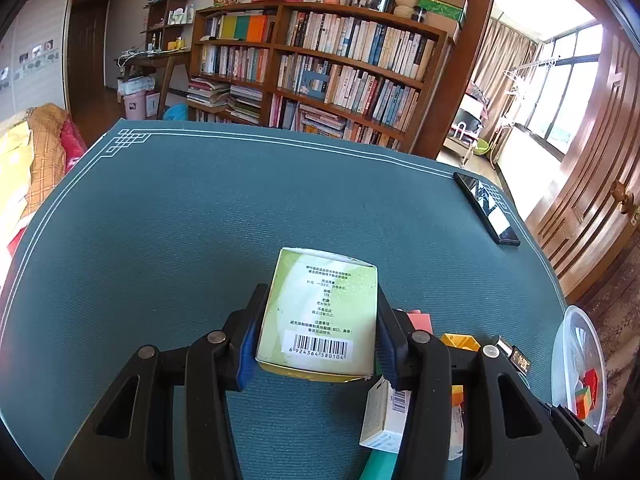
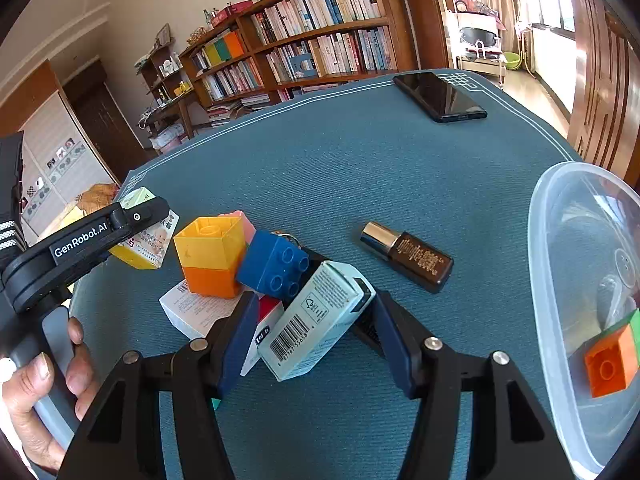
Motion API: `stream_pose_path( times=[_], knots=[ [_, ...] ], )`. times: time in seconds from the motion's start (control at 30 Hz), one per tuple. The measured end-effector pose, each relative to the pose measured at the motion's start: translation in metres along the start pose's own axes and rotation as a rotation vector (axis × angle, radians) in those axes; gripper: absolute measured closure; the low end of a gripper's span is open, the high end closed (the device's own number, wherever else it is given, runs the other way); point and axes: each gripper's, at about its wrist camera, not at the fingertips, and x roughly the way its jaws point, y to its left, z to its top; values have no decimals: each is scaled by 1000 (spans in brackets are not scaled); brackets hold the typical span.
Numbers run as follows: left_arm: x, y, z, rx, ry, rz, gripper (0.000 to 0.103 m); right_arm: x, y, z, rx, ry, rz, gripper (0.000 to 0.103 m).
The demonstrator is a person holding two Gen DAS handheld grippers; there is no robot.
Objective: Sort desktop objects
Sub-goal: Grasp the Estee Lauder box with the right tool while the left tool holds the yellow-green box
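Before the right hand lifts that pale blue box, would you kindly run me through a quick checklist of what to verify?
1. Left tool gripping the green box: ok, both pads press its sides.
2. Pale blue box between the right tool's fingers: ok, it lies slanted in the gap.
3. Right pads pressing on it: not ok, gaps show on both sides.
4. Box free to lift: not ok, its far end leans on the blue brick and the pile.
5. Tub ready to receive: ok, open, an orange brick already inside.
6. Brown bottle out of the way: ok, it lies apart on the mat.
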Motion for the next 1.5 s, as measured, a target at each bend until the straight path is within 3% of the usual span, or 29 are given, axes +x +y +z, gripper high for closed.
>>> stream_pose_path(
  times=[0.1, 0.23, 0.53, 1.0, 1.13, 1.33, 1.4, 1.5],
  knots=[
    [1, -2, 0, 4, 0, -4, 52, 0, 4, -1, -31, -18, -43, 50],
    [-2, -7, 0, 13, -6, -11, 52, -1, 6, -3, -44, -29, -56, 50],
    [-12, -17, 1, 24, -27, -47, 52, -22, 3, -5, -43, -76, -38, 62],
    [-21, -24, 3, 34, -44, -72, 52, -2, 16, -10, -113, -40, -62, 67],
    [-23, -26, 1, 33, -51, -81, 52, -11, 15, -10, -101, -58, -59, 73],
    [-30, -42, -2, 66, -63, -98, 52, -35, 3, -8, -52, -107, -40, 75],
    [-33, -49, -3, 84, -64, -116, 52, -44, -2, -8, -40, -126, -37, 86],
    [-36, -60, -5, 108, -62, -140, 52, -58, -8, -7, -22, -153, -30, 87]
  ],
)
